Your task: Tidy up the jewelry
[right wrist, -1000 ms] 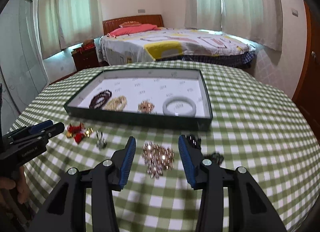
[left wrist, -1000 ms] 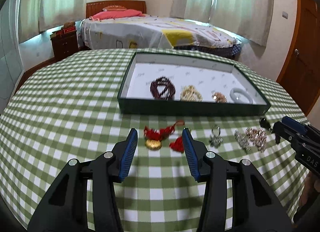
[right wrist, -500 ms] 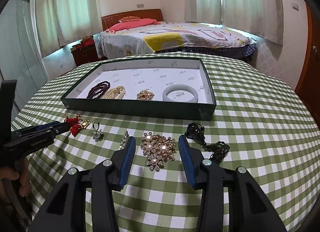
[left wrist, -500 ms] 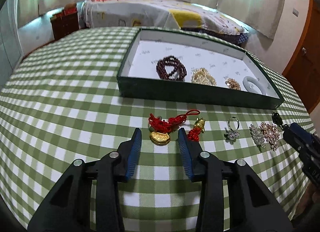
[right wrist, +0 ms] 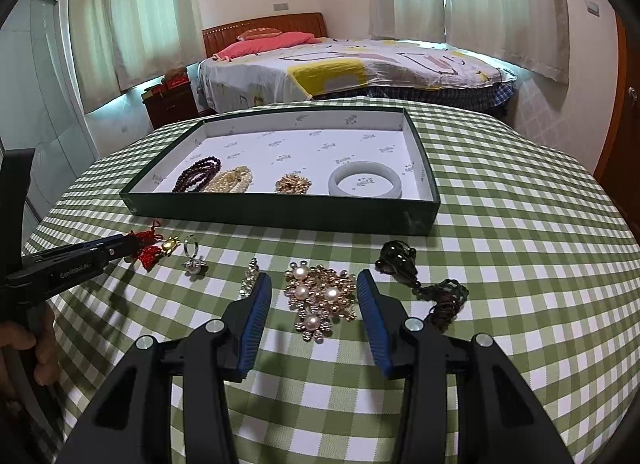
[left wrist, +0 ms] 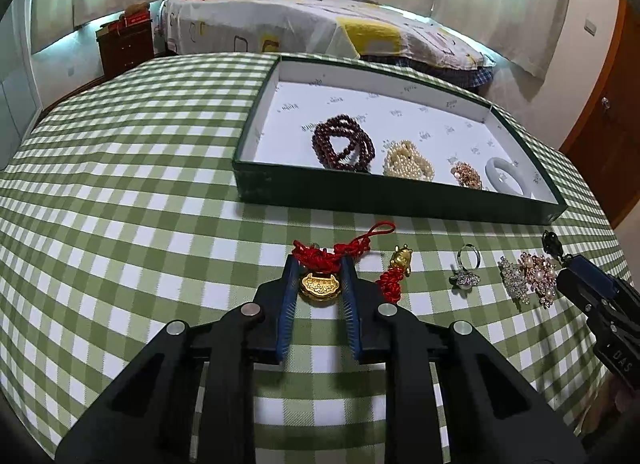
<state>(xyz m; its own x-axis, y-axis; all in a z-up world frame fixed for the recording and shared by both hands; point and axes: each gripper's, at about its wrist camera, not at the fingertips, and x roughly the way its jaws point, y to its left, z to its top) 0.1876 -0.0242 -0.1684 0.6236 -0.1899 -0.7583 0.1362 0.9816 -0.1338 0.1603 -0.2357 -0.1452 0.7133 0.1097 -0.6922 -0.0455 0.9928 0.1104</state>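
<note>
A gold lock pendant (left wrist: pixel 319 285) on a red knotted cord (left wrist: pixel 340 250) lies on the checked tablecloth. My left gripper (left wrist: pixel 319 264) is open with a finger on each side of the pendant, close to it. A pearl and gold brooch (right wrist: pixel 320 298) lies between the fingers of my open right gripper (right wrist: pixel 314 278), not touched. The green tray (left wrist: pixel 384 200) holds dark red beads (left wrist: pixel 344 143), a pearl bracelet (left wrist: pixel 408 160), a small gold piece (left wrist: pixel 467 175) and a pale bangle (left wrist: pixel 508 176).
On the cloth lie a gold charm with red tassel (left wrist: pixel 398 270), a ring (left wrist: pixel 464 268), a crystal brooch (left wrist: pixel 514 280) and a dark pendant on a cord (right wrist: pixel 420 276). A bed (right wrist: pixel 360 64) stands behind the table. The table edge curves away in front.
My left gripper has moved forward and its fingers have narrowed around the gold pendant. My right gripper has moved slightly forward so the pearl brooch lies between its fingers.
</note>
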